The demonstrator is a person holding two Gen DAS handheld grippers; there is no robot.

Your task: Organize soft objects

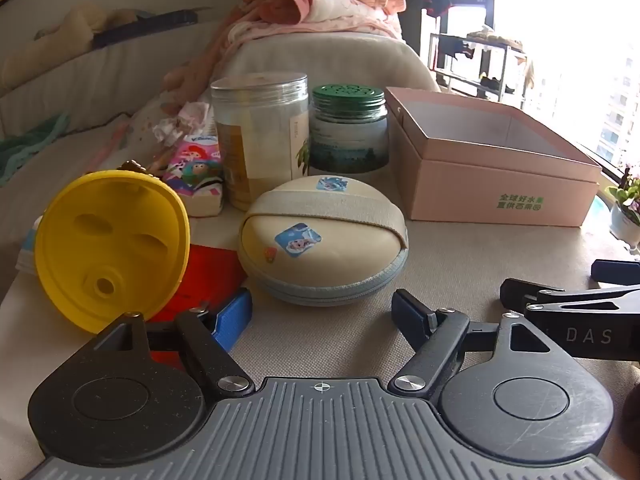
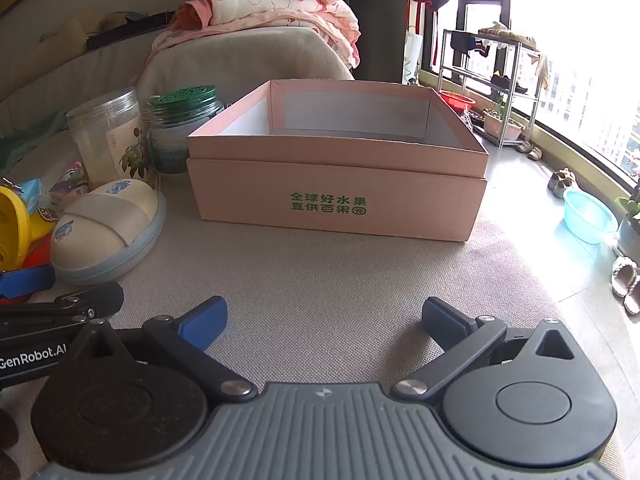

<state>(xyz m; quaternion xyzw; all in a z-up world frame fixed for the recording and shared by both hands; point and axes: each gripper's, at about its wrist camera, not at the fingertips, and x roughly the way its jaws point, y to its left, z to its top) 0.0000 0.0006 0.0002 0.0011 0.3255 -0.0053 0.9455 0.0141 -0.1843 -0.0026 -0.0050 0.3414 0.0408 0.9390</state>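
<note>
A cream oval zip case (image 1: 323,240) with stickers and an elastic band lies on the beige cloth surface, just ahead of my left gripper (image 1: 322,316), which is open and empty. A yellow plastic lid (image 1: 112,248) leans at the left beside a cartoon tissue pack (image 1: 197,178). The open pink box (image 2: 340,184) with green lettering stands ahead of my right gripper (image 2: 324,320), whose fingers are spread wide with only cloth between them. The case (image 2: 108,232) shows at the left of the right wrist view. The box (image 1: 492,172) is to the right in the left wrist view.
A clear plastic jar (image 1: 260,136) and a green-lidded glass jar (image 1: 349,128) stand behind the case. Pink folded blankets (image 2: 276,4) lie on a sofa arm beyond. A blue basin (image 2: 588,216), slippers and a metal rack (image 2: 500,80) are on the floor by the window.
</note>
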